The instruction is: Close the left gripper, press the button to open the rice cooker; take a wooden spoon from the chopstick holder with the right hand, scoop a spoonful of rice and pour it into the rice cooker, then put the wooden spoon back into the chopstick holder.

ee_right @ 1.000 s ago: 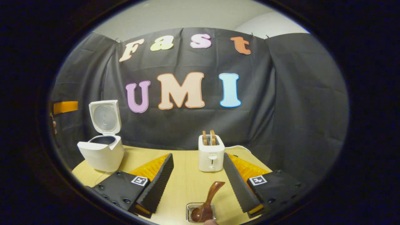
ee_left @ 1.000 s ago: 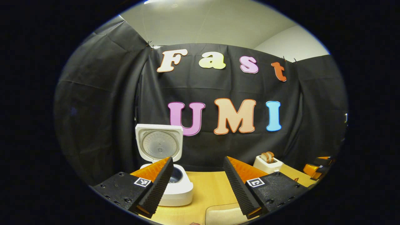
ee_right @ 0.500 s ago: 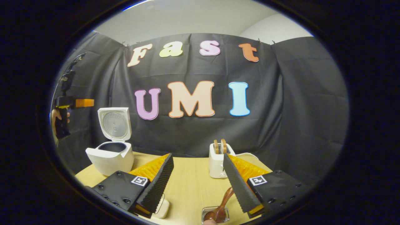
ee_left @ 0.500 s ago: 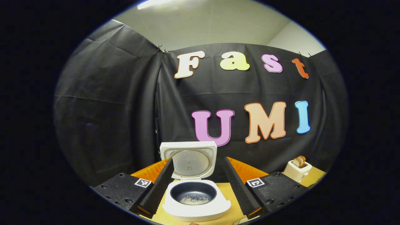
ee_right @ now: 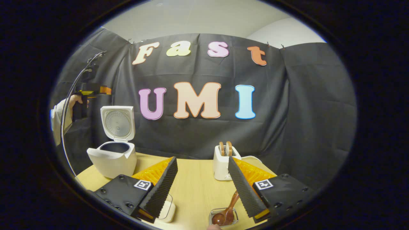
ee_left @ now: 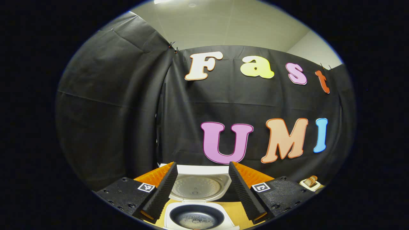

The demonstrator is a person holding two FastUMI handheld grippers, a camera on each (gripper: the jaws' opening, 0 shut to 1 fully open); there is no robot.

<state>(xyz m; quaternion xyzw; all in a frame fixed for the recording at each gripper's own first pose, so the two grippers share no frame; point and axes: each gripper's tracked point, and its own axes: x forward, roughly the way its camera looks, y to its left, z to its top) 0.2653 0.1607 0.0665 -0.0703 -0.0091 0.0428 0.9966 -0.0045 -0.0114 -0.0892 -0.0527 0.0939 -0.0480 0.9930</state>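
The white rice cooker (ee_left: 204, 209) stands with its lid (ee_left: 198, 185) up, right below my left gripper (ee_left: 203, 188), which is open and holds nothing. A little rice lies in the dark inner pot (ee_left: 196, 218). In the right gripper view the cooker (ee_right: 111, 158) sits at the table's left, with the left gripper (ee_right: 104, 90) held in a hand (ee_right: 75, 100) above it. My right gripper (ee_right: 203, 188) is open above the table. The wooden spoon (ee_right: 227, 212) leans in the clear holder (ee_right: 231, 220) just inside its right finger. A white rice box (ee_right: 166, 211) lies by its left finger.
A white toaster (ee_right: 223, 161) with two slices of bread stands at the back of the wooden table (ee_right: 195, 179), and it also peeks in at the far right as the toaster (ee_left: 311, 182). A thin cable (ee_right: 68, 105) arcs by the hand.
The left gripper has swung over the open cooker, which has slid down between its fingers. The right gripper has shifted a little; the spoon holder now sits nearer its right finger.
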